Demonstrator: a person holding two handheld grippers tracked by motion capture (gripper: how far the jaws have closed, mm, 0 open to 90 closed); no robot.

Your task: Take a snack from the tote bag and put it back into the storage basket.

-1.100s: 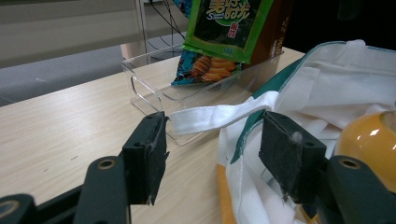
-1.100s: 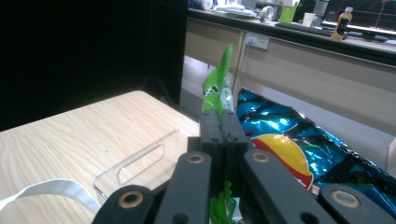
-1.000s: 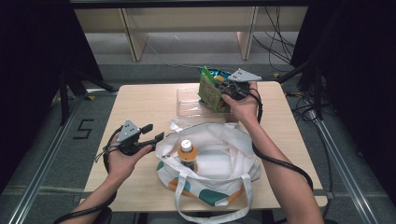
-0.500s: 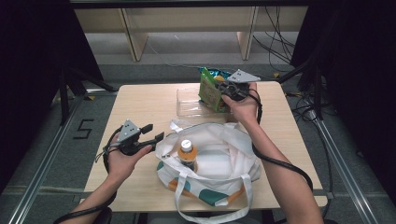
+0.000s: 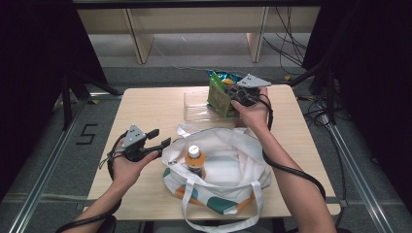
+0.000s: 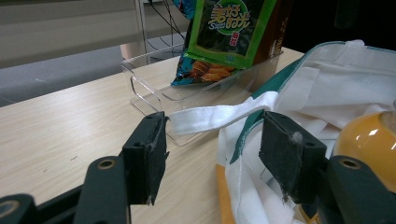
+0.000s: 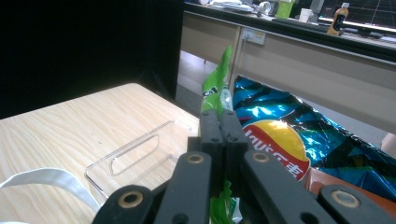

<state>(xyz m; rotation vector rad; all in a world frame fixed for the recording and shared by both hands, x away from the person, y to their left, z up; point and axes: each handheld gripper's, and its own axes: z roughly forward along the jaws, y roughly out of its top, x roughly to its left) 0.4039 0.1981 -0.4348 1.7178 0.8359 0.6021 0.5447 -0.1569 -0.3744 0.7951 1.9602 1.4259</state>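
Green snack packet (image 5: 218, 97), pinched at its upper edge between the closed jaws of the right gripper (image 5: 232, 93), stands upright in the clear plastic bin (image 5: 194, 104) at the far side of the wooden table (image 5: 145, 107); the step in hand appears to be lifting this packet out of the bin for transfer to the bag. White tote bag (image 5: 228, 165) with teal and orange print, the largest item, lies open on the near half of the table, below and toward the person from the right gripper, just right of the left gripper (image 5: 159, 138). Its cavity holds one bottle of orange drink (image 5: 195, 160) with a white cap, standing upright. The clear bin holds, besides the green packet, a blue crisp bag (image 7: 299, 135) just behind the right gripper's jaws, and something brown-orange (image 7: 348, 184) beneath it that cannot be identified. Left gripper: jaws wide apart and empty, poised at the bag's rim, with one white handle strap (image 6: 219, 116) running across just beyond its pads (image 6: 285, 158). The next move likely calls for raising the packet clear of the bin wall and carrying it toward the bag mouth, while the left gripper closes on the rim or strap to hold the opening wide.
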